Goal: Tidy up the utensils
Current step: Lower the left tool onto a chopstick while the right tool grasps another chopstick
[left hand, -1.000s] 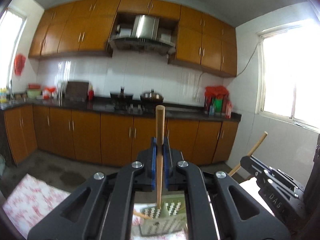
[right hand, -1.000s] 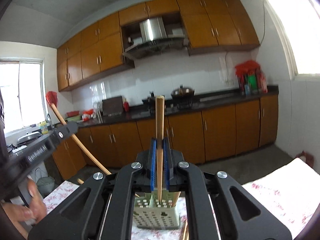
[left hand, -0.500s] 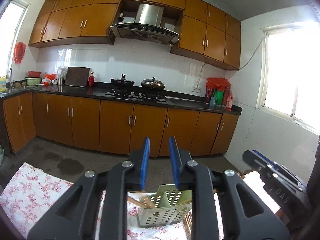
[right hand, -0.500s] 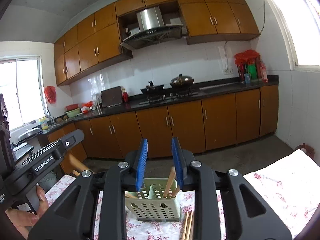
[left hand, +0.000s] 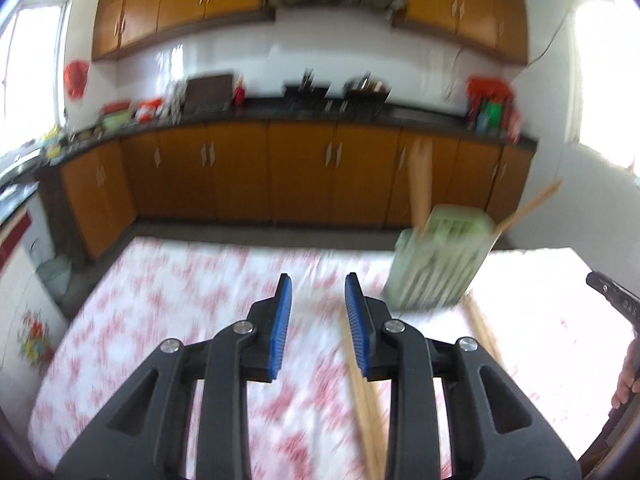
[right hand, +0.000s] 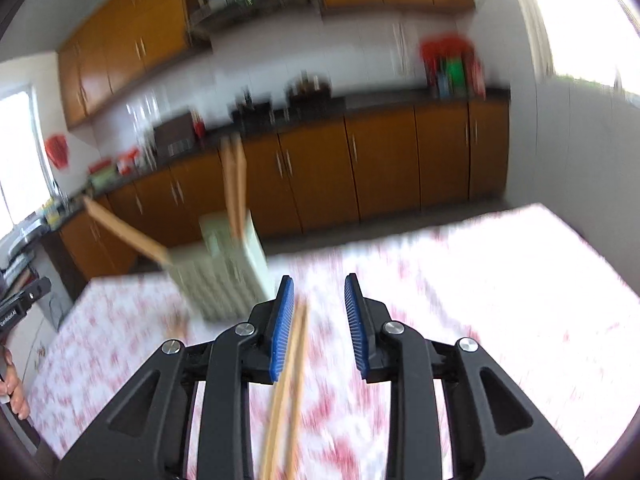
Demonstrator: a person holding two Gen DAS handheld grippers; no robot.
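Orange-brown kitchen cabinets (left hand: 304,172) and a dark countertop (left hand: 280,114) fill the background of the left wrist view, all smeared by motion blur. Below them a table under a red-and-white floral tablecloth (left hand: 160,320) spreads out. The left gripper (left hand: 318,316) hangs over the cloth with its blue-padded jaws apart and nothing between them. A pale green utensil holder (left hand: 438,264) stands on the cloth ahead and to the right, with wooden chopsticks (left hand: 420,182) sticking up out of it and another leaning out to the right. More loose chopsticks (left hand: 360,392) lie flat on the cloth, just under the right finger. At the far right edge, part of the right gripper (left hand: 614,300) shows

From the right wrist view, the same cabinets (right hand: 360,168) and floral tablecloth (right hand: 460,288) appear, equally blurred. The right gripper (right hand: 319,316) has its jaws spread, holding nothing. The utensil holder (right hand: 224,272) sits ahead and to the left, one pair of chopsticks (right hand: 234,188) upright in it and one stick slanting out to the left. Loose chopsticks (right hand: 290,380) lie on the cloth beside the left blue pad; whether they touch it I cannot tell. A bit of the left gripper (right hand: 22,300) shows at the left edge
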